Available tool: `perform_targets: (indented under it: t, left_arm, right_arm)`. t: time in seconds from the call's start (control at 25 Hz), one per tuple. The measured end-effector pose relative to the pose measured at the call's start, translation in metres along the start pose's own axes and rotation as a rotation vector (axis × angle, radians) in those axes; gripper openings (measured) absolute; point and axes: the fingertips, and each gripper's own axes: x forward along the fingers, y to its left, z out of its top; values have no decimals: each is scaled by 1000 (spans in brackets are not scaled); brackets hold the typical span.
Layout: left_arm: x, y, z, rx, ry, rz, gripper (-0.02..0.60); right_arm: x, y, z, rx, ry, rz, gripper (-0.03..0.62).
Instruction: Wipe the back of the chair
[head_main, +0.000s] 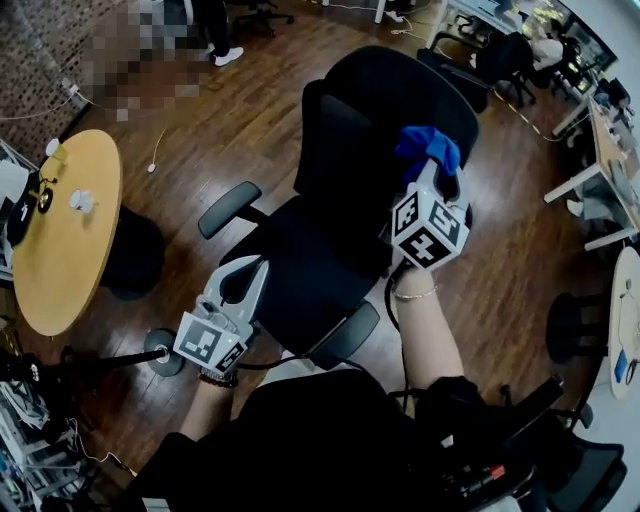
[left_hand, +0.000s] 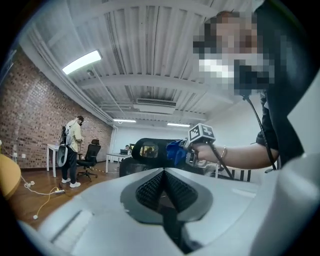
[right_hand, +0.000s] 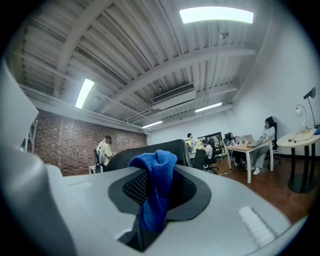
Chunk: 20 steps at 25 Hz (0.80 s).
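The right gripper (head_main: 430, 175) has its jaws clamped on a blue cloth (head_main: 428, 148), which bunches out above the tips and sits at the right side of the backrest (head_main: 400, 95) of the black office chair (head_main: 300, 270). Whether the cloth actually presses on the mesh cannot be told from any view. In the right gripper view the cloth (right_hand: 155, 190) hangs as a thick fold between the jaws, with the curved top of the backrest (right_hand: 150, 152) just beyond it. To wipe well, the bunched end probably needs to lie flat against the backrest and travel in long overlapping strokes, top edge first and then downward. The hard jaw tips should be held off the mesh so that only fabric rubs. The left gripper (head_main: 245, 275) hovers low over the front of the seat with its jaws together and nothing between them. It could likely steady the chair, since a swivel chair may turn or roll under pressure. The near armrest (head_main: 345, 335) and the far armrest (head_main: 228, 208) stick out on either side and may crowd low strokes. A round wooden table (head_main: 60, 240) stands well apart to the left, a white cable (head_main: 157, 150) lies on the wooden floor, and a person (left_hand: 73, 147) stands far off by the brick wall.
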Motion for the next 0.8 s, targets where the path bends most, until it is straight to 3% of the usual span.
perform_targets:
  t: [0.2,0.36,0.56,0.72,0.8]
  left_arm:
    - [-9,16,14,20,-14,32,0]
    - [2,40,11,8,-29,-44,0]
    - [27,93,-8,-22,-6,-239,0]
    - [52,98,-3,-10,17,-466,0]
    - [60,95,4,-2,17,-543,0]
  right_arm:
    - [-11,6,0,15,1,27,74]
    - [-18,7,-3,-17,-18,-13,74]
    - [0,38,-9,-85,-47,-103,74]
    - [19,33,0,-97,-52,-189,74]
    - [23,26,4,-141,-58,-230,74]
